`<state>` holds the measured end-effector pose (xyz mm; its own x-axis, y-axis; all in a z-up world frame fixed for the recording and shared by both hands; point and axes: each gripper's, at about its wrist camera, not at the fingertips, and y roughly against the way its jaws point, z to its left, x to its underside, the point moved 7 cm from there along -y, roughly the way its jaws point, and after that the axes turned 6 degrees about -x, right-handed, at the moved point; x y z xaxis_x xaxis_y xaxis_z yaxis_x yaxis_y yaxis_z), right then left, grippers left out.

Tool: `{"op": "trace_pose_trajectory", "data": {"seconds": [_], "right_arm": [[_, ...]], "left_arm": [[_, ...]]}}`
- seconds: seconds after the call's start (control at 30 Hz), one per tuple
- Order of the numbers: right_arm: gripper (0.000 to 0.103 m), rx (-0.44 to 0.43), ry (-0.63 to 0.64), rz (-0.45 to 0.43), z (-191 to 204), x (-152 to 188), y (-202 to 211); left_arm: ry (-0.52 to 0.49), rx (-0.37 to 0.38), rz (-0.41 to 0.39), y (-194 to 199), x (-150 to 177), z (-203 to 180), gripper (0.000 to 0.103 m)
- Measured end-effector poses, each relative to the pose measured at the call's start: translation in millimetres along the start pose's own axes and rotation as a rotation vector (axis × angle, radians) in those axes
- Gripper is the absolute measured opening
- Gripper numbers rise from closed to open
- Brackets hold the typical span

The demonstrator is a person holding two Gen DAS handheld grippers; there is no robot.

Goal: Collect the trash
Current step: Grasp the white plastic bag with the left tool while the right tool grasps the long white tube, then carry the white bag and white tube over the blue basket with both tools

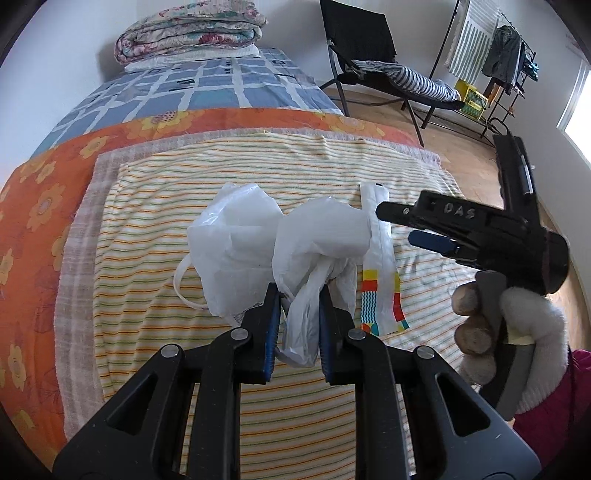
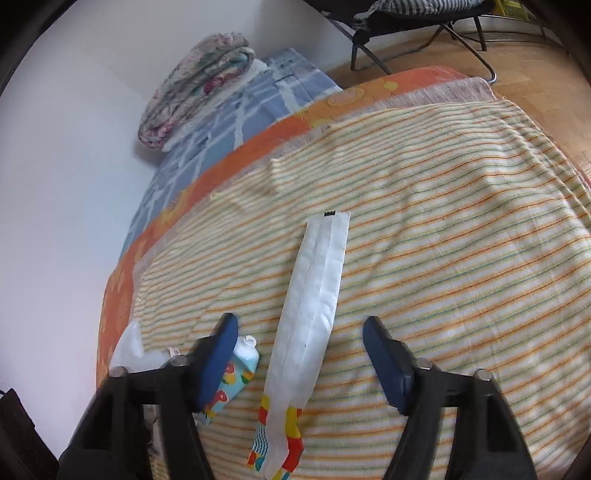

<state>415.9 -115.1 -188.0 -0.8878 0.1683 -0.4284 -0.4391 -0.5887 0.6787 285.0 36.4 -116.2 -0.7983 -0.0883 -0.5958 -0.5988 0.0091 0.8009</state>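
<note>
While our left tongs (image 1: 299,295) pinch a crumpled white thin plastic bag (image 1: 277,240) between their blue pads, the bag billows upward and forward in two puffed lobes above the bed's cream blanket with thin orange and green stripes (image 1: 166,206). A loop handle of the bag hangs off to its left side.

Just to the right of the bag, a long flat white paper wrapper with a block of red, yellow and teal pattern at its near end (image 1: 380,273) lies stretched out on the striped blanket. In the right wrist view the same wrapper (image 2: 314,295) runs lengthwise between the pads of our right tongs (image 2: 301,328), which stand wide apart and touch nothing; we cannot tell how high they are above it.

Beside the left pad of the right tongs we see a small teal pouch printed with fruit and fitted with a white spout (image 2: 236,373), resting on the blanket.

In the left wrist view, a hand in a white knitted glove (image 1: 509,325) holds the right tool on the right side.

Under the striped blanket lie an orange flowered cover (image 1: 44,206) and a blue checked sheet (image 1: 192,92), with a folded floral quilt (image 1: 188,33) at the far end against the wall.
</note>
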Motion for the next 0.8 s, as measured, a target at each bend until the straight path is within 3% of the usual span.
{"op": "trace_pose_trajectory", "data": {"seconds": [0.1,0.27,0.3,0.33,0.43,0.53,0.8], "right_arm": [[0.064,0.048,0.046,0.026,1.0,1.9,-11.5],[0.063,0.124,0.134,0.013,8.0,3.1,-23.1],[0.050,0.128,0.151,0.011,10.1,3.1,-23.9],[0.029,0.127,0.169,0.014,12.5,3.7,-25.0],[0.018,0.109,0.175,0.025,12.5,4.7,-23.6],[0.012,0.074,0.150,0.028,11.5,6.2,-14.4],[0.011,0.019,0.219,-0.017,39.5,13.2,26.9]], "left_arm": [[0.017,-0.002,-0.002,1.2,-1.4,5.6,0.017],[0.036,-0.001,-0.005,5.0,-2.6,12.9,0.017],[0.036,-0.002,-0.006,6.3,-2.4,14.3,0.017],[0.037,-0.001,-0.006,7.3,-1.8,15.3,0.017],[0.040,-0.002,-0.009,12.7,-0.2,18.1,0.017],[0.051,0.005,-0.018,20.3,-0.9,20.4,0.017],[0.055,0.040,-0.051,48.2,1.1,17.7,0.017]]}}
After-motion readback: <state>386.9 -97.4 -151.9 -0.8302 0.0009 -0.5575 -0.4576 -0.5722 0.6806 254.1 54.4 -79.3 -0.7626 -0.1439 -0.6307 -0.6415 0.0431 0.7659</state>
